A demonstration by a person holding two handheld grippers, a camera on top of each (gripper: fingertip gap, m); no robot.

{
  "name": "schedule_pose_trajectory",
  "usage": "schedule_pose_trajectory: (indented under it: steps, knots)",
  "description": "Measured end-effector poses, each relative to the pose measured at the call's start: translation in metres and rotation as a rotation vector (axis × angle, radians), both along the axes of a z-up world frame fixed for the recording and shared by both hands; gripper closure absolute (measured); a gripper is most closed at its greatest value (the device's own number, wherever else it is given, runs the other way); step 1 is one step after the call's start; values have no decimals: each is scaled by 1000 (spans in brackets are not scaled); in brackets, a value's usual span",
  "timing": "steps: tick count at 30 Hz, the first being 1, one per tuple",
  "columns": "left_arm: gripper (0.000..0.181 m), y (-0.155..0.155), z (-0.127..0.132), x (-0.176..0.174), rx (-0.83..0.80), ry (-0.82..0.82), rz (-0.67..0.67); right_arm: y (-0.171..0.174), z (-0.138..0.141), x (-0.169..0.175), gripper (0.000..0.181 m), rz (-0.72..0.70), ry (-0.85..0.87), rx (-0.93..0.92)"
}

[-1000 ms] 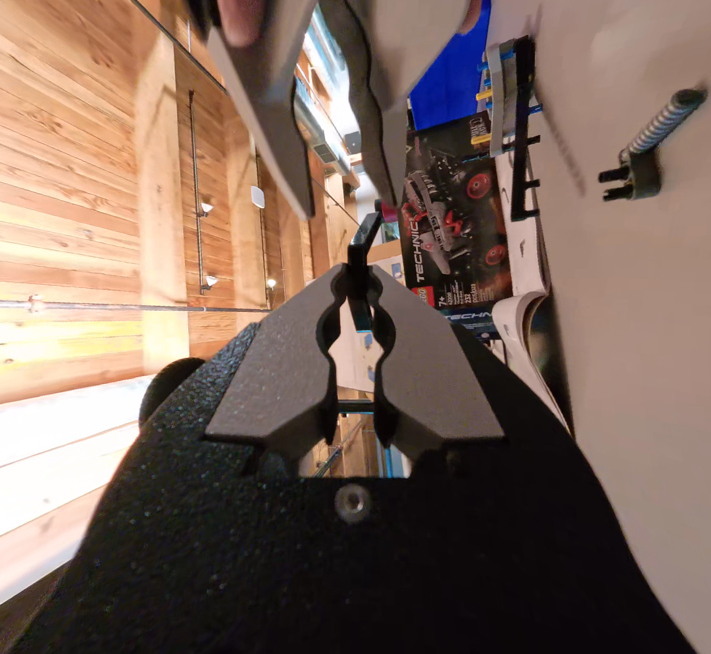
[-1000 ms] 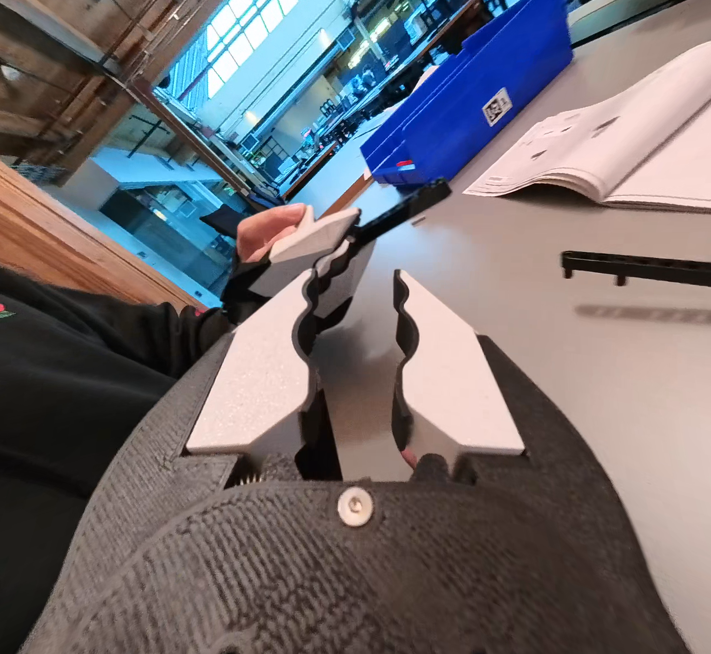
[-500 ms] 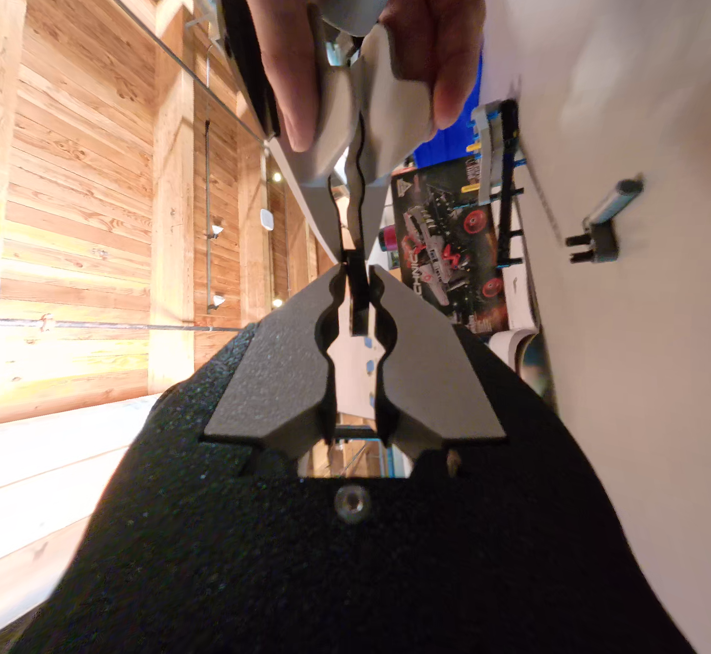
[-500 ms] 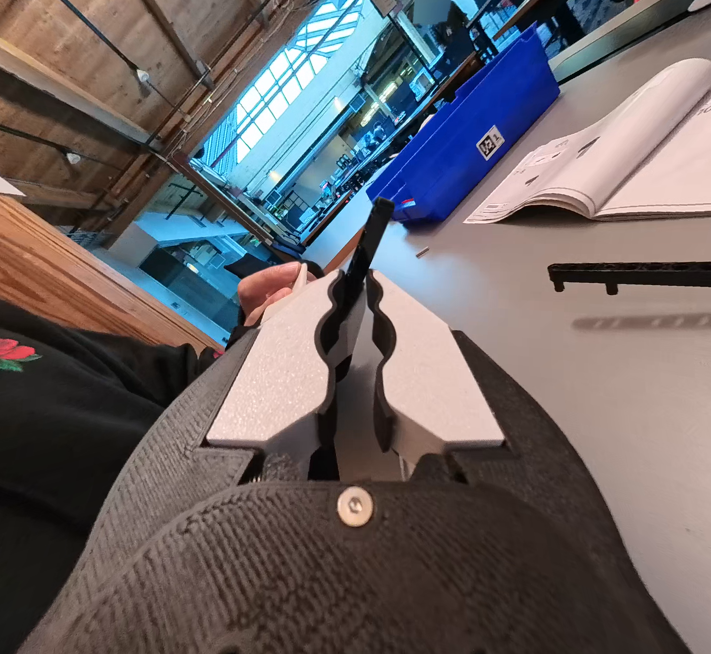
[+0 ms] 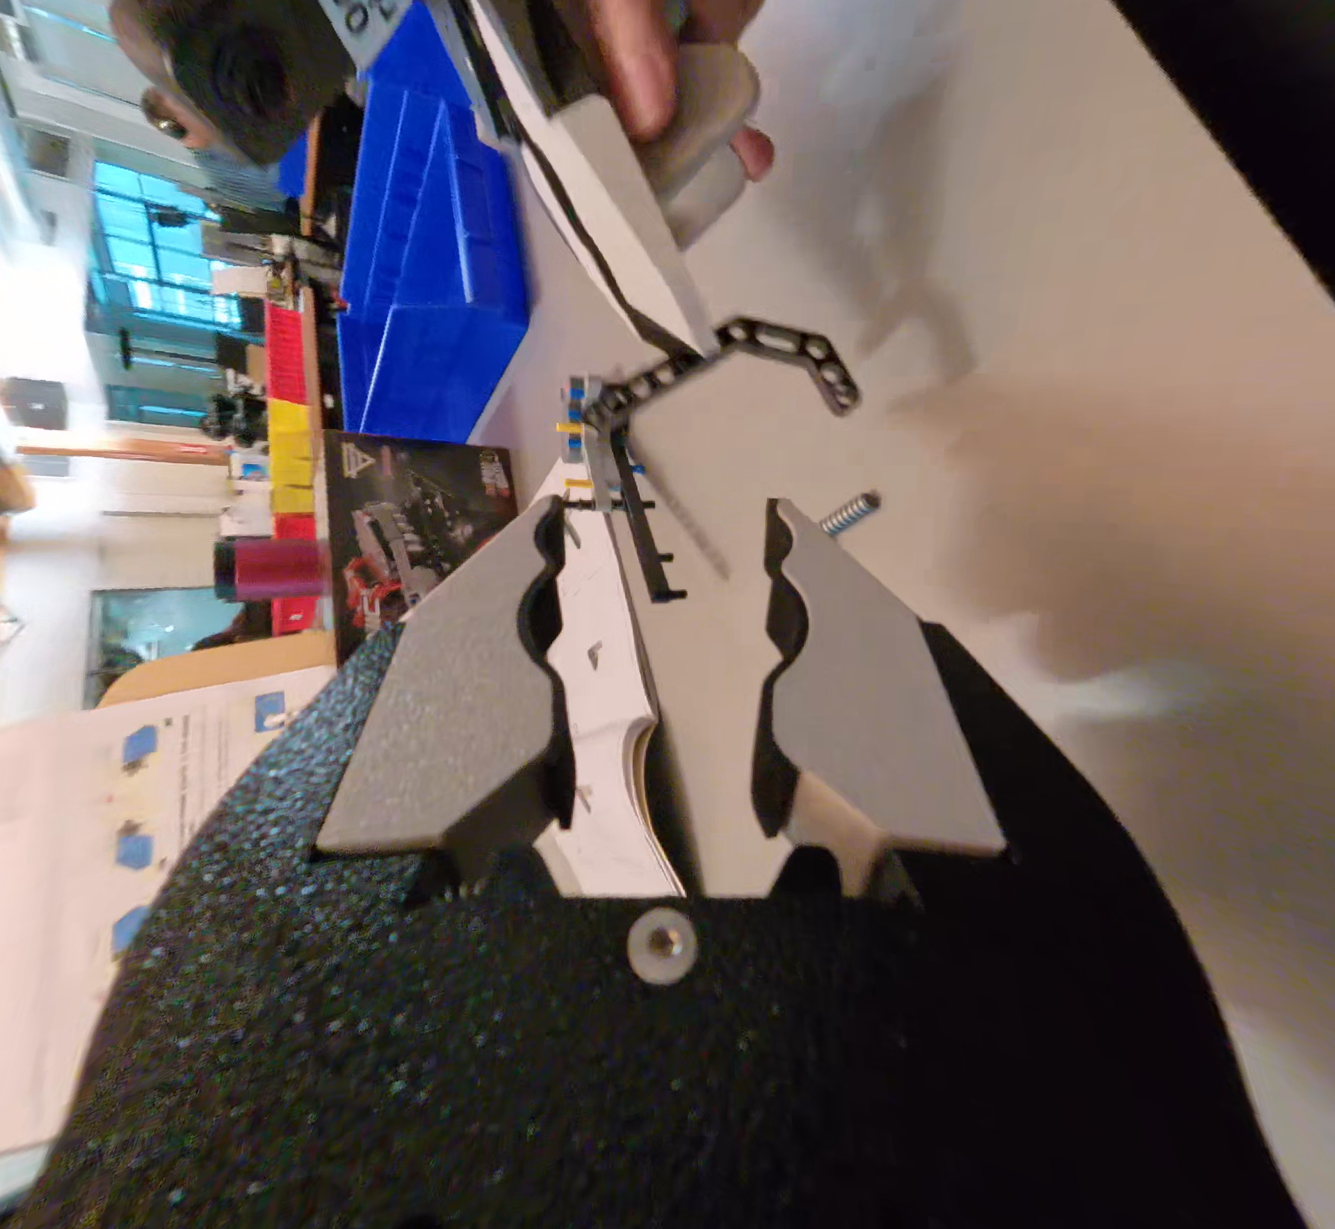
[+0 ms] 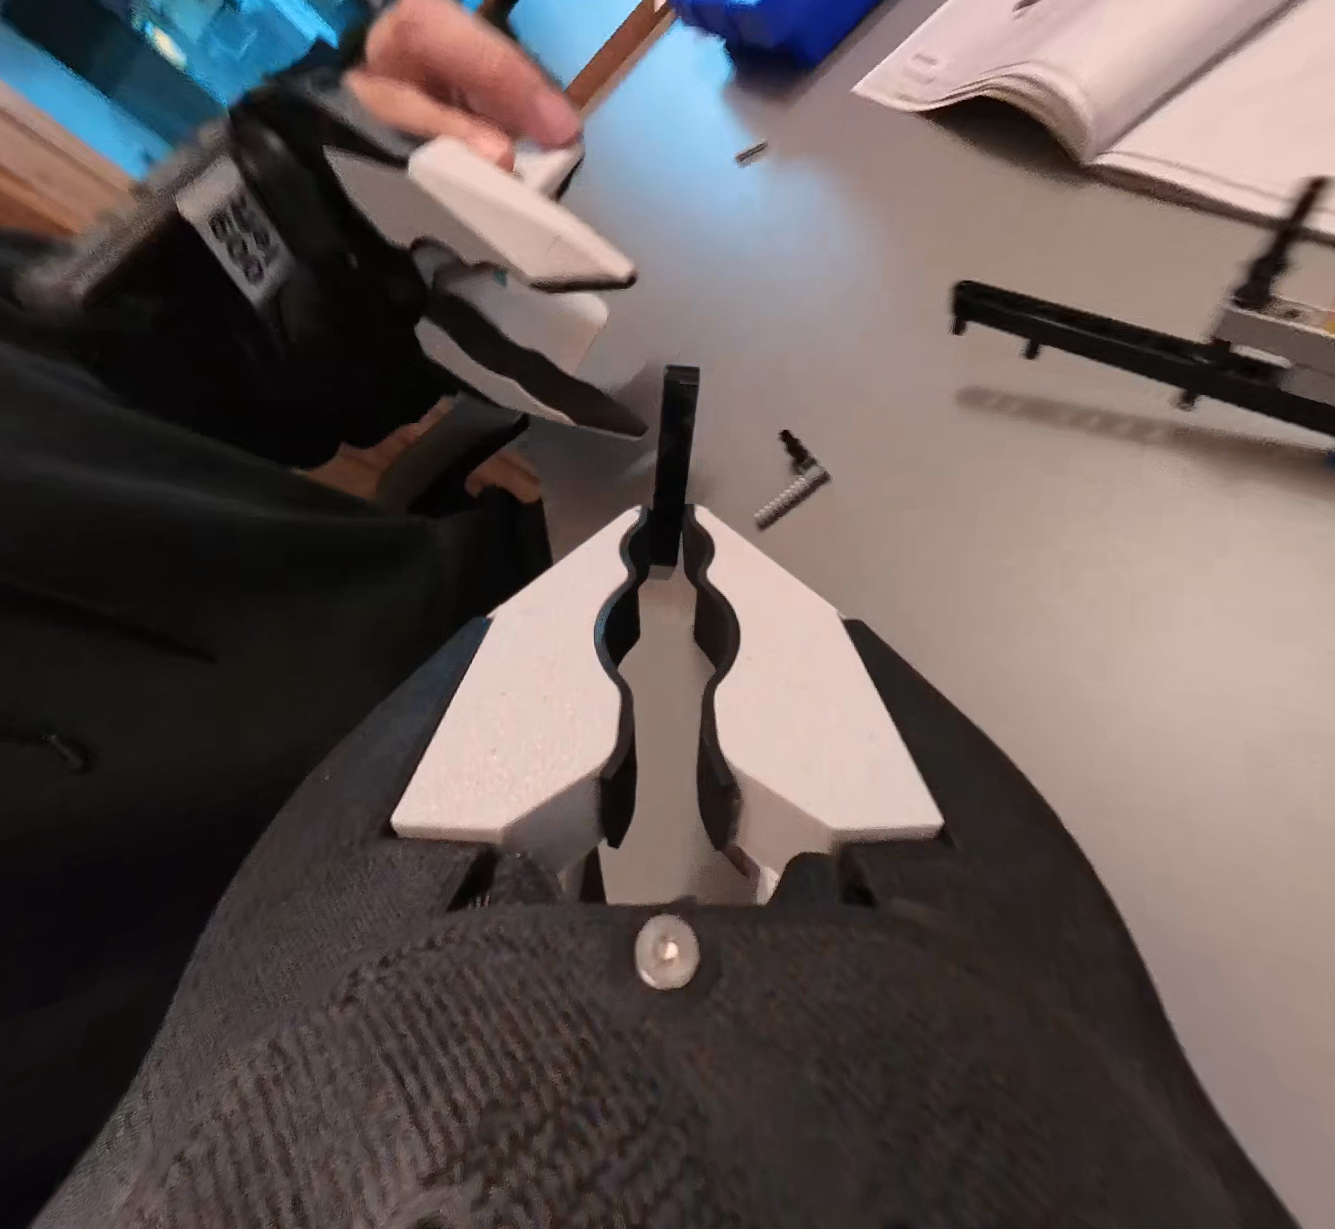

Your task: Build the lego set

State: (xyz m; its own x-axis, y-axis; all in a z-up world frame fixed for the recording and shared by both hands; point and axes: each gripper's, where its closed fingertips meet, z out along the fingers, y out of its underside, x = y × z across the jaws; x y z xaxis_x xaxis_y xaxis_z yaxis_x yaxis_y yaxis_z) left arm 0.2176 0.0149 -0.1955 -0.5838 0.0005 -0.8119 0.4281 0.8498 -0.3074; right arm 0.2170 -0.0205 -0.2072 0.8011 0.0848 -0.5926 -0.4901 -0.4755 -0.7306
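Right gripper (image 6: 663, 529) pinches a black bent beam (image 6: 675, 464) at its tips — light, stiff, smooth plastic, best held mid-length. Left gripper (image 5: 661, 529) gapes wide, holding nothing.

Black bent beam (image 5: 784, 356), blue bin (image 5: 426, 269), white table (image 5: 1011, 298).

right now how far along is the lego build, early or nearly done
Early. Done: one small frame of grey and black beams with blue and yellow pins lies by the open instruction booklet. In hand: the right gripper is shut on a bent black beam; the left gripper is open and empty. Left: joining that beam, the loose spring part and more.
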Motion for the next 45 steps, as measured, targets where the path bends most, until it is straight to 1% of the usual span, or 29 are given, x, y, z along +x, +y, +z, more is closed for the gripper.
schedule_pose_trajectory:
  steps: [2, 5, 8, 10, 12, 15, 17, 18, 21, 23, 26, 29, 31, 34, 36, 39, 42, 44, 45]
  knots:
    - [129, -7, 9, 0, -16, 40, -37, 9, -1, -10, 176, 56, -21, -17]
    - [135, -15, 6, -6, 30, 130, -96, 16, -4, -24, 176, 137, -24, -38]
    - [150, -16, -7, -11, 135, 170, -127, 20, -2, -30, 176, 160, -12, -21]
    - [169, -12, -10, -6, 196, 125, -103, 19, -1, -30, 175, 160, -3, -14]
    - [175, -11, -14, -5, 215, 113, -88, 15, -4, -24, 176, 135, -5, -21]
    - [176, -13, -18, 1, 137, 124, -23, 11, 1, -13, 176, 88, 6, 14]
    - [176, -12, -21, 2, 66, 180, 20, 9, 1, -8, 176, 64, -30, 17]
    - [176, -11, -23, 2, 25, 209, 39, 9, 0, -7, 174, 52, -60, 14]
    - [176, 0, -31, 6, -88, 305, 122, 9, -4, 3, 162, -21, -215, -1]
    - [177, 8, -35, 7, -197, 387, 177, 11, 1, 6, 151, -69, -292, 31]
    - [177, 18, -40, 9, -375, 525, 278, 13, 7, 9, 152, -129, -406, 70]
    - [177, 29, -46, 13, -524, 620, 394, 14, -2, 14, 147, -181, -523, 25]
    - [176, 34, -50, 15, -588, 668, 452, 17, -6, 12, 145, -189, -569, 17]
    - [176, 38, -54, 15, -614, 692, 487, 24, -6, 12, 146, -211, -614, 19]
    - [176, 39, -54, 13, -608, 690, 484, 29, -7, 10, 147, -226, -613, 25]
    - [176, 40, -55, 10, -584, 692, 482, 33, -15, 11, 156, -278, -619, -3]
    - [176, 42, -59, 7, -543, 710, 490, 34, -23, 7, 163, -276, -620, -21]
    - [176, 41, -61, 6, -526, 706, 485, 33, -24, 6, 165, -277, -616, -29]
    - [176, 40, -61, 6, -525, 707, 484, 31, -25, 9, 170, -292, -633, -44]
